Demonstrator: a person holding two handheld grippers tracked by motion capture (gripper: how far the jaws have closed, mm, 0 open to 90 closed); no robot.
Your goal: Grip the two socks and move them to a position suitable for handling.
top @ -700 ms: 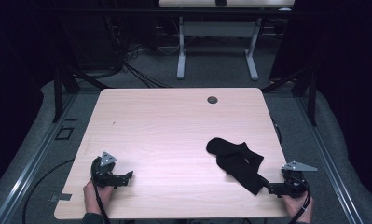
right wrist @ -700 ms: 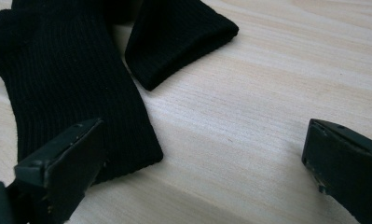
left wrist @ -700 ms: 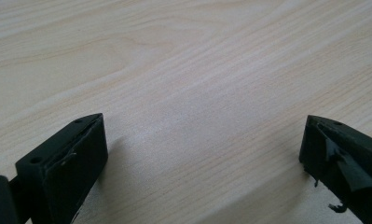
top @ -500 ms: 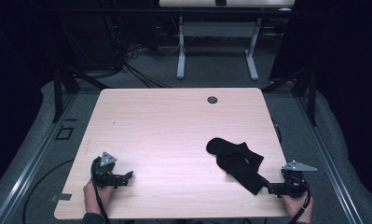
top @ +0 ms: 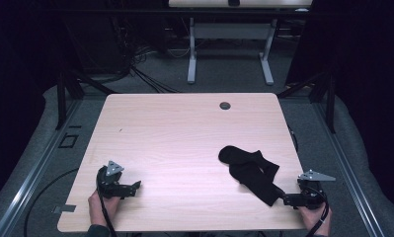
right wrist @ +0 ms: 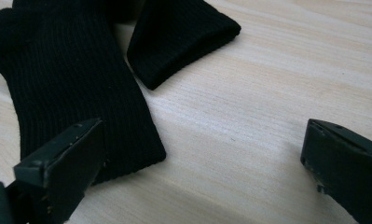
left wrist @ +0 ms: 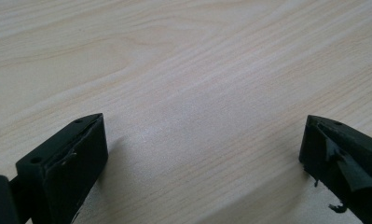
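- The table (top: 184, 143) is pale wood-grain laminate, rounded corners, with a small dark grommet (top: 225, 105) near the far edge.
- 2 black socks (top: 251, 173) lie bunched on the table's right side, overlapping each other, toward the near corner. In the right gripper view the ribbed knit is clear, 1 cuff end pointing toward the camera and another cuff off to the upper right.
- The right gripper (top: 289, 200) sits low at the near right corner, held by a hand (top: 315, 219), grey plate on top. Its jaws are spread wide with nothing clamped. In its own view the left jaw overlaps the edge of the nearest sock's cuff, the right jaw is over bare wood; can't tell if the jaw actually touches the fabric.
- The left gripper (top: 133, 186) is at the near left, also in a hand (top: 103, 205), well apart from the socks. Jaws wide open too, just bare grain between them in its own view, a soft shadow under each jaw.
- Room is dim. Grey carpet around the table, metal rails running along both sides on the floor, a cable looping at the near left.
- Behind the table there's a second desk (top: 229, 29) with white legs, and a tangle of cables (top: 145, 69) on the floor to its left. Dark curtains or walls on both sides.
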